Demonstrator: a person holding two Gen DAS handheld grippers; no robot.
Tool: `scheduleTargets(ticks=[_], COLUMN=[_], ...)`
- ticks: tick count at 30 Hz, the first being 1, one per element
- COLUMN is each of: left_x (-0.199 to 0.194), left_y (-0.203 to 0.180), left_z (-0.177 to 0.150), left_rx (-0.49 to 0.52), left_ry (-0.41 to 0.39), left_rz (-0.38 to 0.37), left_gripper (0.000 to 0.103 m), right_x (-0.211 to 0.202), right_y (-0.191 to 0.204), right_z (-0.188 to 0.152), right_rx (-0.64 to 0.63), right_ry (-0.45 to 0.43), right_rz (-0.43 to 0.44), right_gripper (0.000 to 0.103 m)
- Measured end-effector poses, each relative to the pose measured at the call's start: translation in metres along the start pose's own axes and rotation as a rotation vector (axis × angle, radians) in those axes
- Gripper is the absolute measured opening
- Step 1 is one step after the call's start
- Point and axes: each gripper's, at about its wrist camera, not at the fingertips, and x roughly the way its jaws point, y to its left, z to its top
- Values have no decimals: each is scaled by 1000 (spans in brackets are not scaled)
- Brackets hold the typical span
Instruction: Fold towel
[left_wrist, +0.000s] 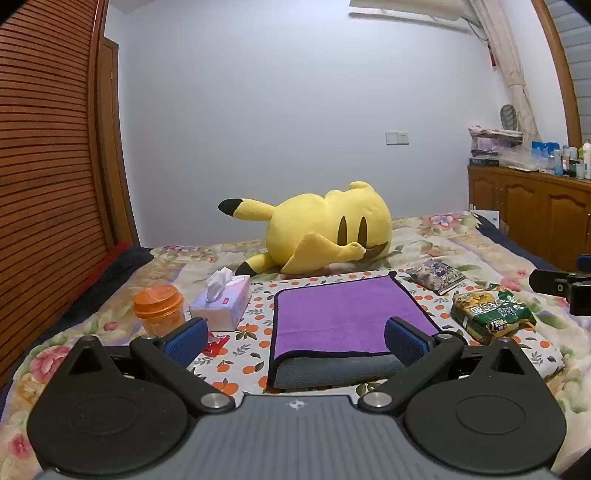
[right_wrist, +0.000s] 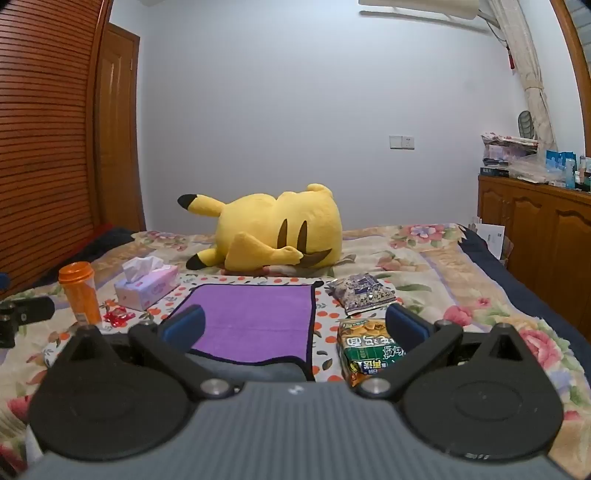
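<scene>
Bedroom with pale wall, wood doors, and bed (left_wrist: 424, 240) under a flowery cover. Purple towel (left_wrist: 343, 317) flat on the orange-dotted cloth (left_wrist: 255, 332), near edge turned up to show grey. Left tongs (left_wrist: 295, 338) open wide, holding nothing, low over that near edge. Right tongs (right_wrist: 295, 326) open too, empty, between towel and snack bag (right_wrist: 364, 350).

Probably the start of a fold. Best to pinch both near corners, lift together, carry straight to the far edge, match black borders.

Tight at the sides: tissue box (left_wrist: 223, 304) and cup (left_wrist: 159, 308) left, snack bag and purple packet (right_wrist: 360, 291) right. Open room only behind, up to the yellow plush (left_wrist: 325, 229).
</scene>
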Motion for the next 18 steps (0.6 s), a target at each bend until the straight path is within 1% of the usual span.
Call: scheduleTargets(ticks=[18], left_x=[0], left_y=[0], left_z=[0], left_rx=[-2], left_ry=[0], left_rz=[0], left_gripper=[103], right_x=[0], right_y=[0], right_z=[1], right_rx=[-11], right_ry=[3], right_rz=[-2], right_gripper=[103])
